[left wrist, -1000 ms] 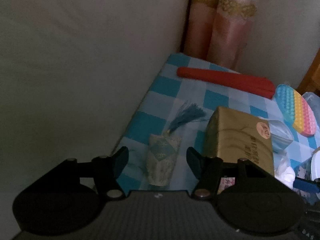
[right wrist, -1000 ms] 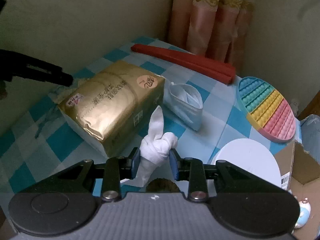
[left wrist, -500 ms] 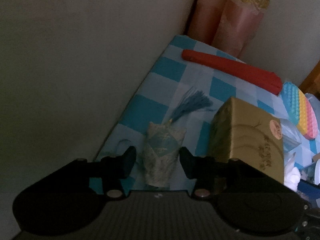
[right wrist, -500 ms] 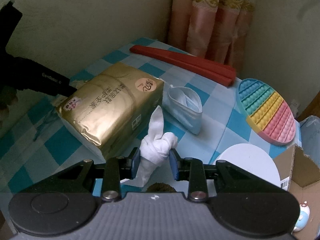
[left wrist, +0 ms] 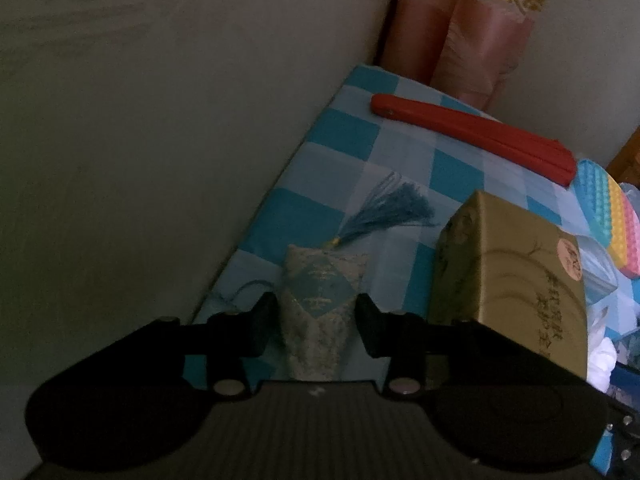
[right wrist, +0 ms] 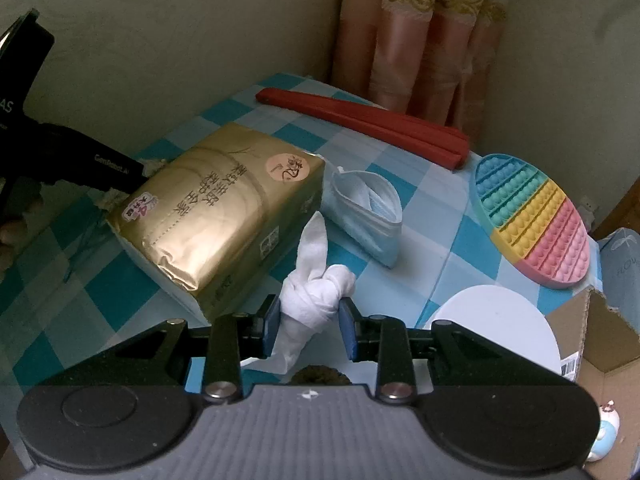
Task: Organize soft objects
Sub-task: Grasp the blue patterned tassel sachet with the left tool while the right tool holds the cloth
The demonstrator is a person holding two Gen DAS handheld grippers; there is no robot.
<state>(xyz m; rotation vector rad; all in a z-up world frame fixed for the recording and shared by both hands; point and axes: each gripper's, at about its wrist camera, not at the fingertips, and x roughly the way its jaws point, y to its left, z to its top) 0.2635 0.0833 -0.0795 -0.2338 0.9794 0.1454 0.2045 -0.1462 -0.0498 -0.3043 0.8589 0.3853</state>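
A pale patterned sachet (left wrist: 320,292) with a blue tassel (left wrist: 384,212) lies on the blue checked tablecloth (left wrist: 348,132) close to the wall. My left gripper (left wrist: 316,308) straddles it; its jaws are closing and both pads touch the sachet's sides. In the right wrist view, my right gripper (right wrist: 308,320) is shut on a knotted white cloth (right wrist: 312,296), held just above the cloth-covered table. The left gripper's black body (right wrist: 80,160) shows at that view's left edge.
A gold tissue pack (right wrist: 224,208) sits between the two grippers. Behind it lie a blue face mask (right wrist: 368,208), a red folded fan (right wrist: 368,124) and a rainbow pop-it pad (right wrist: 532,216). A white disc (right wrist: 496,328) and cardboard box (right wrist: 600,340) are at right.
My left gripper sank toward the sachet and its jaws narrowed from wide apart to touching the sachet's sides. The right gripper stayed still, holding the white cloth.
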